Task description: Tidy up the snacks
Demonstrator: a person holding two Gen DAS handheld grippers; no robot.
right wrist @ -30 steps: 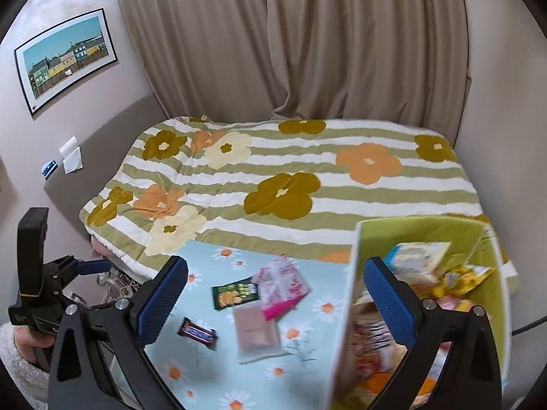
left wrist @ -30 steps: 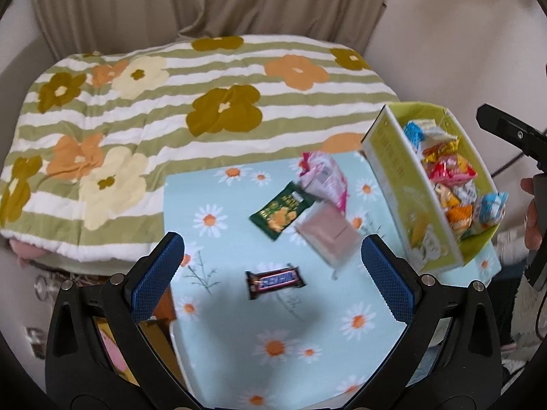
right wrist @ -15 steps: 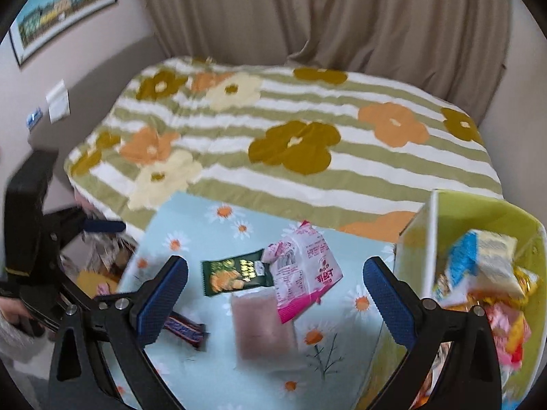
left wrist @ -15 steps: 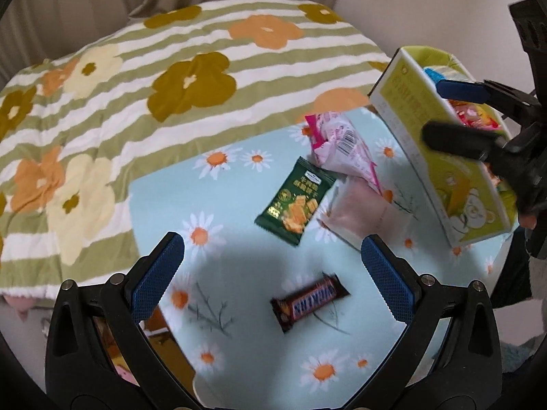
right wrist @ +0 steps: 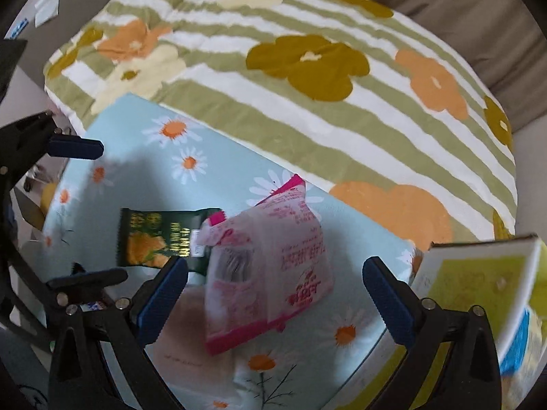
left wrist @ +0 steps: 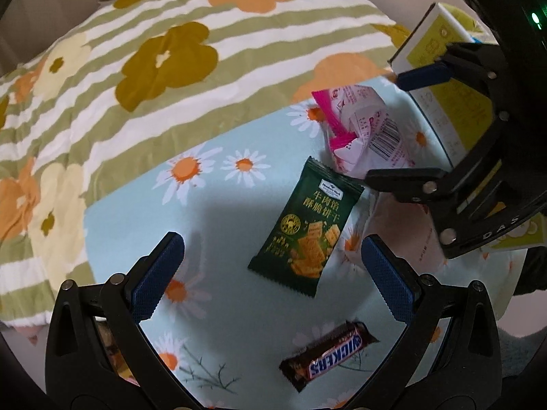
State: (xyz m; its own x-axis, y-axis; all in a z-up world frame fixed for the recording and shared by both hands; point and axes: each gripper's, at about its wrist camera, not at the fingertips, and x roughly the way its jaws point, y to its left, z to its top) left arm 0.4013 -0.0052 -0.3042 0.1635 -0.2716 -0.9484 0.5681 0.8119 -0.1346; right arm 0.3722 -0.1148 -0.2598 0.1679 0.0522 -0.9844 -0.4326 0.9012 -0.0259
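On the daisy-print cloth [left wrist: 239, 307] four snacks lie loose: the green biscuit packet [left wrist: 306, 227], the pink-and-white bag [right wrist: 270, 273] just beyond it, a pale pink flat pack [left wrist: 403, 235] beside them, and the Snickers bar [left wrist: 330, 355] nearest. None is yet in the yellow box [left wrist: 444, 78] at the cloth's far side, so the sorting looks barely begun. The left gripper [left wrist: 273, 270] hangs over the biscuit packet, jaws spread wide and holding nothing. The right gripper [right wrist: 275, 294] straddles the pink-and-white bag, its jaws beginning to close, pads not yet pressing it. The box's contents are mostly cut off here; only a blurred blue-and-white wrapper [right wrist: 516, 345] shows, probably one of several. The pale pack's print is unreadable.
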